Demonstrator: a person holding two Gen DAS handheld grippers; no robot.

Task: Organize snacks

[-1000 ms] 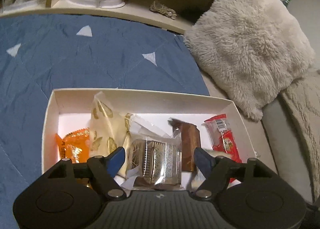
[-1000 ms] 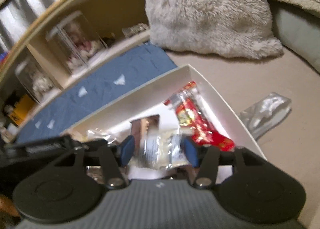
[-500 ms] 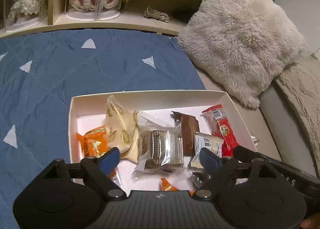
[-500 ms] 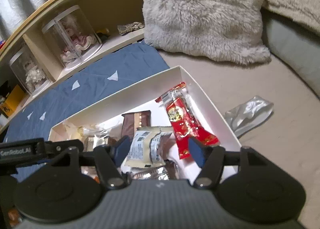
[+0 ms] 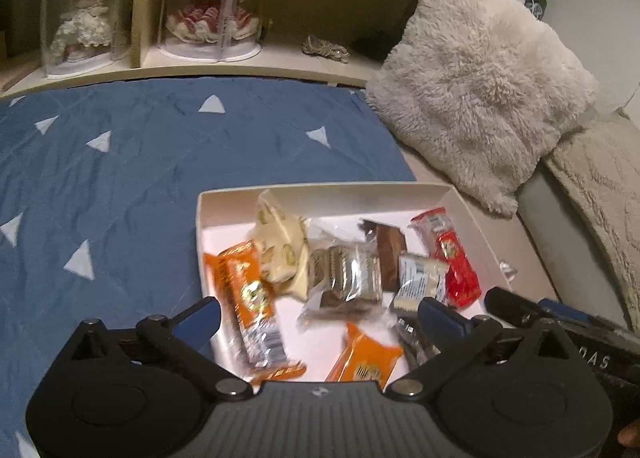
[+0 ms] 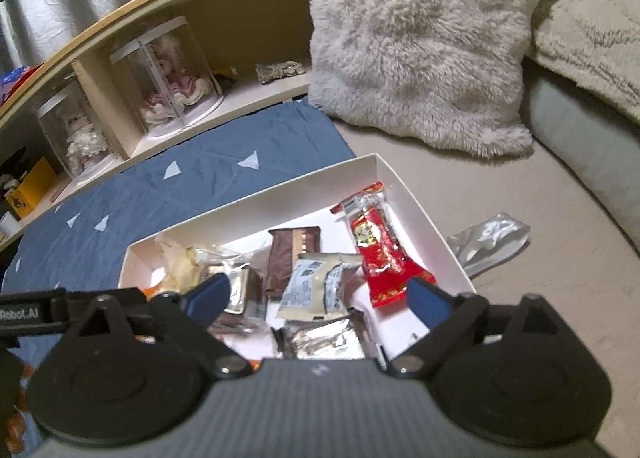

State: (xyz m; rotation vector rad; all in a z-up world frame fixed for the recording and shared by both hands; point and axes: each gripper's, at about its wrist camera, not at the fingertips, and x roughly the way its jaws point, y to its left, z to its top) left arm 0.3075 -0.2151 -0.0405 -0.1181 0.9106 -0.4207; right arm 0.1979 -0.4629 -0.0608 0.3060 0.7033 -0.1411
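A white box (image 5: 360, 194) (image 6: 420, 210) holds several wrapped snacks: a red packet (image 5: 452, 258) (image 6: 376, 250), a brown bar (image 5: 388, 250) (image 6: 292, 254), a white packet (image 5: 420, 278) (image 6: 316, 286), orange packets (image 5: 248, 298), a cream pouch (image 5: 280, 250) and a silver wrapper (image 6: 324, 338). My left gripper (image 5: 318, 320) is open and empty above the box's near edge. My right gripper (image 6: 320, 294) is open and empty above the box's near right part. A silver foil packet (image 6: 488, 240) lies outside the box to its right.
The box sits on a bed with a blue quilt (image 5: 120, 178) on the left and a beige sheet (image 6: 540, 298) on the right. A fluffy cushion (image 5: 480, 98) (image 6: 416, 38) lies behind. A shelf with dolls in clear cases (image 5: 212, 6) runs along the back.
Both grippers have pulled back and risen from the box, so more of the snacks and the bed show. Both stay open and empty.
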